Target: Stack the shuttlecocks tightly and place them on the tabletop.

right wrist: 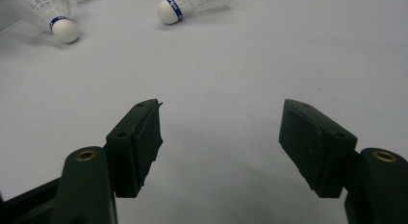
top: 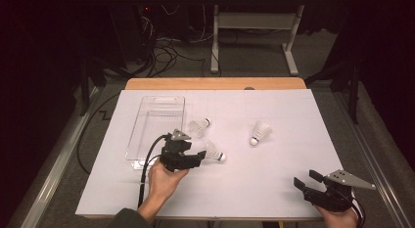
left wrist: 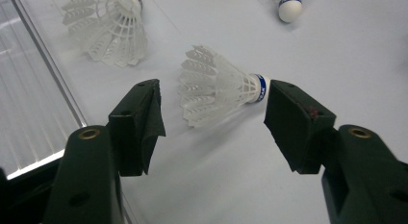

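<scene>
White sheeting is seen covering the desk, on which all items are laid out. The clear plastic tray is taken as the landmark: it lies lengthwise on the left part of the desk, open side up, and is judged to be placed there as a receptacle for the shuttlecocks.

Left hand-held gripper: held low beside the near right corner of the tray, jaws apart, no pad pressing on anything. In the left gripper view the jaws are seen set either side of the nearest shuttlecock, so a grasp across its length is judged to be in preparation.

Right hand-held gripper: held far to the right of the tray, at the near edge of the desk, jaws apart and empty; it is judged to be parked out of the way.

Nearest shuttlecock: lying on its side just right of the tray's near end, feather skirt towards the tray, cork away from it. The cork end lies close beside one pad, the skirt near the other; contact cannot be confirmed.

Second shuttlecock: on its side just beside the tray's right wall.

Third shuttlecock: well apart from the tray, further right.
</scene>
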Tool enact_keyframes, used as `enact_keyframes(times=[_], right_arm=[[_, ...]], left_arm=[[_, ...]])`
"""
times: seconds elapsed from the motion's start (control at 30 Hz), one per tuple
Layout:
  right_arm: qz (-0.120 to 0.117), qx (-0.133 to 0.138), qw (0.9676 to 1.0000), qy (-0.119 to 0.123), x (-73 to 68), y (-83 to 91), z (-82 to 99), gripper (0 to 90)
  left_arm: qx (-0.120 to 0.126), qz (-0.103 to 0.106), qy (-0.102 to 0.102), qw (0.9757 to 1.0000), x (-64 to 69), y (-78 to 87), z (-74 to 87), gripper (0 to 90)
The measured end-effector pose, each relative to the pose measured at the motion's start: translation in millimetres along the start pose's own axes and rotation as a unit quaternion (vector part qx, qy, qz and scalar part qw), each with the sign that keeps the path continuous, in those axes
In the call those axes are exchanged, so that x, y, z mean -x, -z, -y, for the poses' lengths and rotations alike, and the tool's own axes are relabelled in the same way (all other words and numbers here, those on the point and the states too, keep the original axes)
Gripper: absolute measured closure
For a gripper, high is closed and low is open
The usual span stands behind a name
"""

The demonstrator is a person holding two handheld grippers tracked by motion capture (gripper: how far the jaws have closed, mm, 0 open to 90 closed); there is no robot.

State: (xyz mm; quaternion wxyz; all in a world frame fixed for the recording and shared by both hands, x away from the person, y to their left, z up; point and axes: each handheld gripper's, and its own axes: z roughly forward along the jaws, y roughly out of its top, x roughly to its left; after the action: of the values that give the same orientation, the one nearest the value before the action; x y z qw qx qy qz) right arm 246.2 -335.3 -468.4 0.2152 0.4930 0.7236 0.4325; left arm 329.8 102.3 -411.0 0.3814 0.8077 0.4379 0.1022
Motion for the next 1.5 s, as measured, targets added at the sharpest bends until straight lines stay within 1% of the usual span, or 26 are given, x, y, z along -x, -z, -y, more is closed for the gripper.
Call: enact_keyframes(times=[0.13, 0.33, 0.5, 0.77, 0.9, 0.97, 1.07, 1.2, 1.5], right_arm=[[-0.001, 0.001, 1.0, 0.001, 0.0, -0.1, 0.0, 31.8], [-0.002, 0.0, 1.0, 0.0, 0.0, -0.1, 0.0, 31.8], [-0.002, 0.0, 1.0, 0.0, 0.1, 0.1, 0.0, 32.0], [0.0, 0.006, 1.0, 0.001, 0.1, 1.4, -0.2, 33.3], [0.0, 0.006, 1.0, 0.002, 0.0, 1.2, -0.2, 33.4], [-0.001, 0.004, 1.0, 0.001, 0.1, 1.0, -0.1, 33.3], [-0.002, 0.002, 1.0, 0.001, 0.0, 0.5, 0.0, 33.3], [-0.004, 0.0, 1.0, 0.002, 0.0, -0.4, -0.1, 33.2], [-0.008, -0.003, 1.0, 0.002, 0.1, -1.6, 0.1, 33.1]], left_arm=[[0.003, -0.003, -0.001, 1.0, -0.8, -1.6, -5.4, 38.9], [-0.002, -0.008, 0.002, 1.0, -4.2, -5.5, -12.9, 39.4], [0.0, -0.013, 0.002, 0.9999, -5.6, -7.4, -19.3, 39.2], [-0.008, -0.028, 0.004, 0.9996, -7.6, -12.7, -28.4, 38.8], [-0.013, -0.03, 0.008, 0.9994, -9.0, -16.8, -32.2, 39.1], [-0.021, -0.034, 0.006, 0.9992, -9.2, -19.3, -34.2, 39.1], [-0.025, -0.038, 0.004, 0.9989, -9.4, -22.3, -37.7, 39.1], [-0.024, -0.035, 0.012, 0.999, -11.4, -26.2, -41.5, 38.9], [-0.027, -0.042, 0.027, 0.9984, -17.9, -36.8, -45.9, 39.1]])
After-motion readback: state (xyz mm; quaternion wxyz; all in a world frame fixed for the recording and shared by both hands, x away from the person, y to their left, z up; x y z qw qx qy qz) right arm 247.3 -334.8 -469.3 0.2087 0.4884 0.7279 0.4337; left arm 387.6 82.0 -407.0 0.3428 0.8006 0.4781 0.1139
